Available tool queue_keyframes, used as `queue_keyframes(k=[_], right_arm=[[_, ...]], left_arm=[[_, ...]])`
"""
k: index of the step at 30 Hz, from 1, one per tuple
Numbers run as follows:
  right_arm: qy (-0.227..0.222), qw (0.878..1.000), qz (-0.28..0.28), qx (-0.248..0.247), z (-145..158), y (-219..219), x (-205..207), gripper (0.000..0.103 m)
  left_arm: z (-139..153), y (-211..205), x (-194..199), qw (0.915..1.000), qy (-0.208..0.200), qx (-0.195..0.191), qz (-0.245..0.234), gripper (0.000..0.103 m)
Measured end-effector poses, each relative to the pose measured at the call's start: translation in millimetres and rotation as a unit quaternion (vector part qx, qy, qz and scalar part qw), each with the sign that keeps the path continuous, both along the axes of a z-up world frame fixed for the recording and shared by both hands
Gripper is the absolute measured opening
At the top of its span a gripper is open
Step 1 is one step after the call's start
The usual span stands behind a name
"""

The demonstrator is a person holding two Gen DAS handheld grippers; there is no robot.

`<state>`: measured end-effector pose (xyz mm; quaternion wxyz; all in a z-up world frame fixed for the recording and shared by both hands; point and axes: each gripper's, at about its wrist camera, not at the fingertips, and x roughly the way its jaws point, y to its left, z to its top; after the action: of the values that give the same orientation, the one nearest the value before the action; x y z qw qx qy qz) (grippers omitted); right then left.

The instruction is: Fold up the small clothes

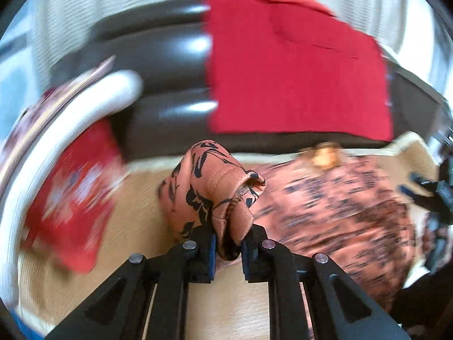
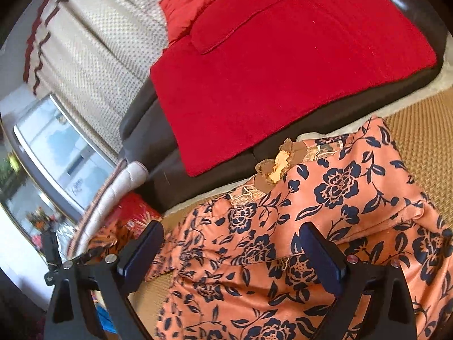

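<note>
An orange garment with a dark floral print [image 2: 325,198] lies spread on a woven mat [image 2: 419,124], with a gold trim piece at its neckline [image 2: 280,167]. My left gripper [image 1: 228,240] is shut on a bunched edge of the garment [image 1: 215,187], which is lifted off the mat; the rest of the cloth [image 1: 339,206] trails to the right, blurred. My right gripper [image 2: 230,238] stands open just above the garment's middle, with nothing pressed between its fingers. In the left wrist view it shows at the far right edge [image 1: 424,192].
A dark leather sofa [image 2: 141,130] covered by a red towel [image 2: 269,70] runs behind the mat. A red patterned cushion [image 1: 73,195] and a white padded rim [image 1: 85,102] lie to the left. A dotted curtain [image 2: 93,56] and a window [image 2: 56,147] stand beyond.
</note>
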<state>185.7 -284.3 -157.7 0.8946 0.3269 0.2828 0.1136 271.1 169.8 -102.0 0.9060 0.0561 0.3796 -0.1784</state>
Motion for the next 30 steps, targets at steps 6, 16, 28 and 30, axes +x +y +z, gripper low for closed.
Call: queue_keyframes(k=[6, 16, 28, 30], right_arm=[[-0.015, 0.997, -0.061, 0.04, 7.8, -52.7, -6.7, 0.098], [0.022, 0.986, -0.148, 0.079, -11.4, -137.6, -8.1, 0.098], [0.066, 0.992, -0.079, 0.068, -35.2, -116.0, 21.4, 0.069], [0.06, 0.995, -0.062, 0.046, -32.4, -104.7, 26.5, 0.063]], left_arm=[[39.3, -152.4, 7.1, 0.9935, 0.03, -0.049, -0.098, 0.014], [6.5, -244.4, 4.7, 0.9856, 0.046, -0.105, -0.124, 0.069], [-111.9, -186.3, 38.0, 0.9924, 0.066, 0.045, 0.093, 0.069], [-123.7, -178.1, 42.3, 0.9895, 0.067, 0.066, 0.11, 0.069]])
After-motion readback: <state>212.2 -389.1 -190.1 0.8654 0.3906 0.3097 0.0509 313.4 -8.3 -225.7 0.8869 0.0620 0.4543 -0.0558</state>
